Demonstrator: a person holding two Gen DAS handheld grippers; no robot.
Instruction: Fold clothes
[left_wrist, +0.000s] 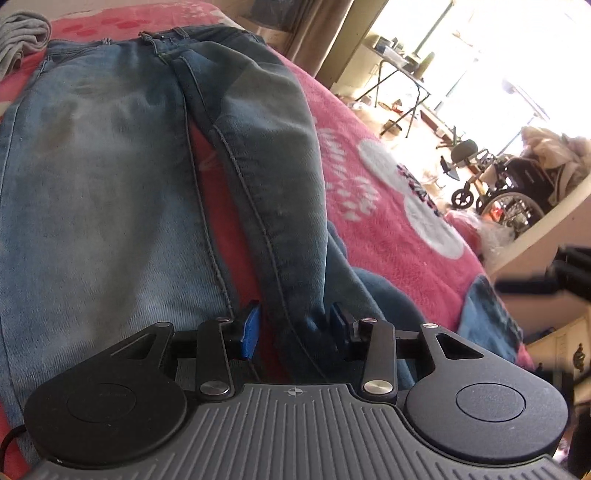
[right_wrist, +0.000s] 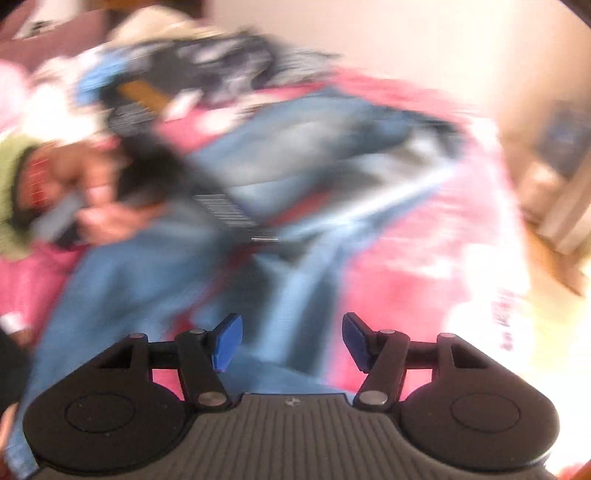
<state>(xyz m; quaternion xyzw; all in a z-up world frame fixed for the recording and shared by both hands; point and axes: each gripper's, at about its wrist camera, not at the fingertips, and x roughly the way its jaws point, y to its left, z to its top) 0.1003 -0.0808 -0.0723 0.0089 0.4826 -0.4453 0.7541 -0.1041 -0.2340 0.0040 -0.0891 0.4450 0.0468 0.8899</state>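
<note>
A pair of blue jeans (left_wrist: 92, 184) lies spread on a pink blanket (left_wrist: 369, 166), waistband at the far end. One leg, darker and bunched into a ridge (left_wrist: 266, 147), runs down to my left gripper (left_wrist: 293, 328). That ridge passes between the blue pads (left_wrist: 249, 330), and I see a narrow gap beside it, so the jaws look open around the denim. The right wrist view is heavily blurred. There my right gripper (right_wrist: 291, 339) stands wide open with nothing between its pads, above the jeans (right_wrist: 295, 147).
A grey garment (left_wrist: 22, 37) lies at the far left of the bed. A pile of mixed clothes (right_wrist: 184, 62) sits at the bed's far end. A hand (right_wrist: 103, 218) in a green sleeve (right_wrist: 11, 184) is at the left. Beyond the bed stand a wheelchair (left_wrist: 509, 192) and a folding table (left_wrist: 399, 74).
</note>
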